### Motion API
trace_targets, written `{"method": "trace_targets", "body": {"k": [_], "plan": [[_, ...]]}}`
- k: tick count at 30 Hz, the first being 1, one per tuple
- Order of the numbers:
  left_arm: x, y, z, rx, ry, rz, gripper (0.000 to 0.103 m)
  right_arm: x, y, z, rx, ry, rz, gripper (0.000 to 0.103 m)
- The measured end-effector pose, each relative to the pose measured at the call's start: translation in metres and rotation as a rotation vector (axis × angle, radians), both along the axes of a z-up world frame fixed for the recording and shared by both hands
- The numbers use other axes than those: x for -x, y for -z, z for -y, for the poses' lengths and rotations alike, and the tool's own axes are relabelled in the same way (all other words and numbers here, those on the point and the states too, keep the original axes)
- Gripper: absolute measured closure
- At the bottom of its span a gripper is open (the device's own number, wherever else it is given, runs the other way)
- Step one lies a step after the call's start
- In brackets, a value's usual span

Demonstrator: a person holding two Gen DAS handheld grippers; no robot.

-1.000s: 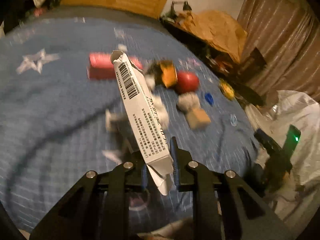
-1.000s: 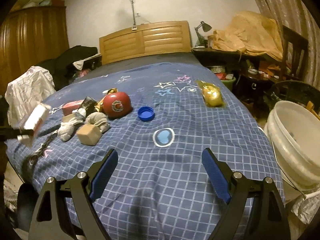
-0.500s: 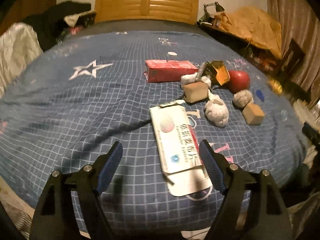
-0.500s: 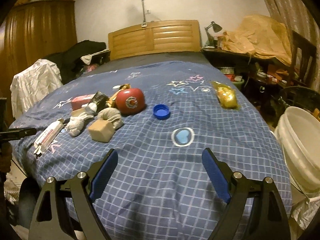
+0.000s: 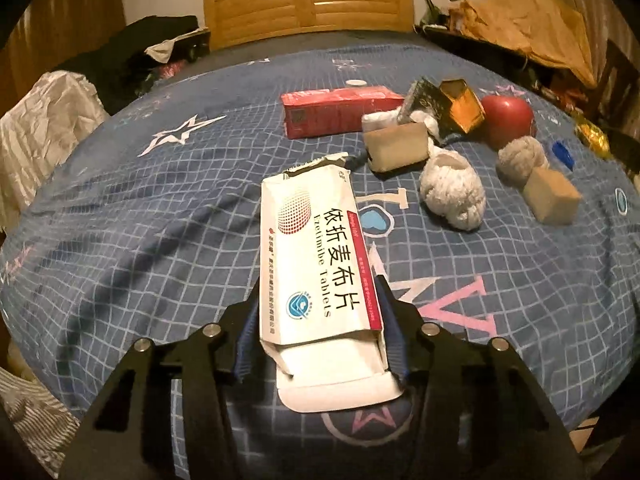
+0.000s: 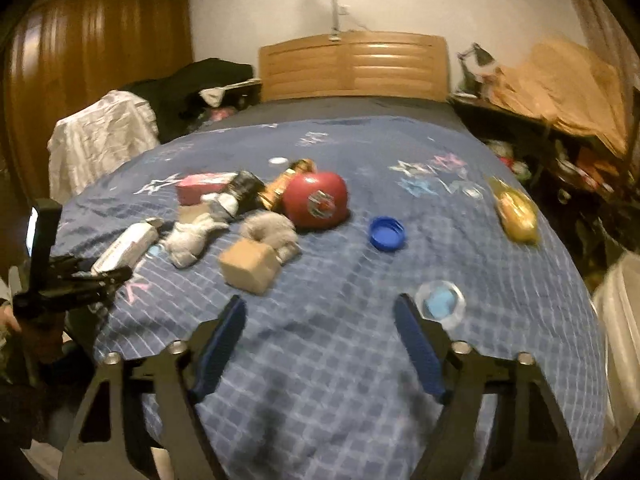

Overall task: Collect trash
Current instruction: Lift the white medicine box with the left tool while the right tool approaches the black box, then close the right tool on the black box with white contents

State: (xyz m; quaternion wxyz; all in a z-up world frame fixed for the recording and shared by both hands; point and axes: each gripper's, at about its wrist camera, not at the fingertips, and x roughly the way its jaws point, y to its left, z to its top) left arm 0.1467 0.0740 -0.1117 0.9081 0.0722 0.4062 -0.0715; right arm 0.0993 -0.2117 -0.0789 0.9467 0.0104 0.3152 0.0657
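My left gripper (image 5: 318, 308) is closed around the sides of a flattened white tablet box (image 5: 316, 264) that lies on the blue checked bedspread (image 5: 160, 220), its open flap toward me. The right wrist view shows the same box (image 6: 126, 246) at the bed's left edge with the left gripper (image 6: 116, 276) on it. My right gripper (image 6: 320, 316) is open and empty above the near part of the bed. Ahead of it lie a tan block (image 6: 250, 266), grey cloth balls (image 6: 272, 232), a red ball (image 6: 316, 200) and a blue bottle cap (image 6: 387, 234).
A red carton (image 5: 340, 110), a gold and black wrapper (image 5: 448, 102), a white cloth ball (image 5: 452, 192) and tan blocks (image 5: 398, 146) lie past the box. A gold wrapper (image 6: 516, 210) and a clear lid (image 6: 440, 304) lie right. A white bucket (image 6: 622, 320) stands at the bed's right.
A second ago my left gripper held the box upright; half a second ago it was open with the box flat on the bed; now the fingers have closed on it. My right gripper moved forward.
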Motion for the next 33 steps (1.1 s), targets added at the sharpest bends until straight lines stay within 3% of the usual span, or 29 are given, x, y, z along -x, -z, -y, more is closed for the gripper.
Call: {"method": "trace_targets", "body": {"k": [7, 11, 16, 20, 23, 29, 33], "plan": [[0.002, 0.003, -0.003, 0.023, -0.007, 0.018, 0.054, -0.063, -0.028, -0.029, -0.02, -0.105, 0.031, 0.048], [0.003, 0.004, -0.006, 0.049, -0.008, 0.021, 0.054, -0.105, -0.039, -0.038, -0.03, -0.106, 0.008, 0.055], [0.005, 0.006, -0.008, 0.068, -0.006, 0.036, 0.053, -0.115, -0.019, -0.047, -0.051, -0.093, -0.116, 0.054], [0.005, 0.006, -0.008, 0.071, -0.003, 0.04, 0.053, -0.105, 0.012, -0.064, -0.048, -0.101, -0.187, 0.046], [0.006, 0.006, -0.008, 0.076, -0.003, 0.04, 0.053, -0.104, 0.014, -0.059, -0.085, -0.068, -0.157, 0.046], [0.006, 0.006, -0.008, 0.077, -0.002, 0.043, 0.053, -0.119, -0.013, -0.04, -0.074, -0.006, -0.071, 0.046], [0.007, 0.006, -0.007, 0.073, -0.003, 0.046, 0.053, -0.115, -0.037, 0.014, -0.081, 0.148, 0.016, 0.044]]}}
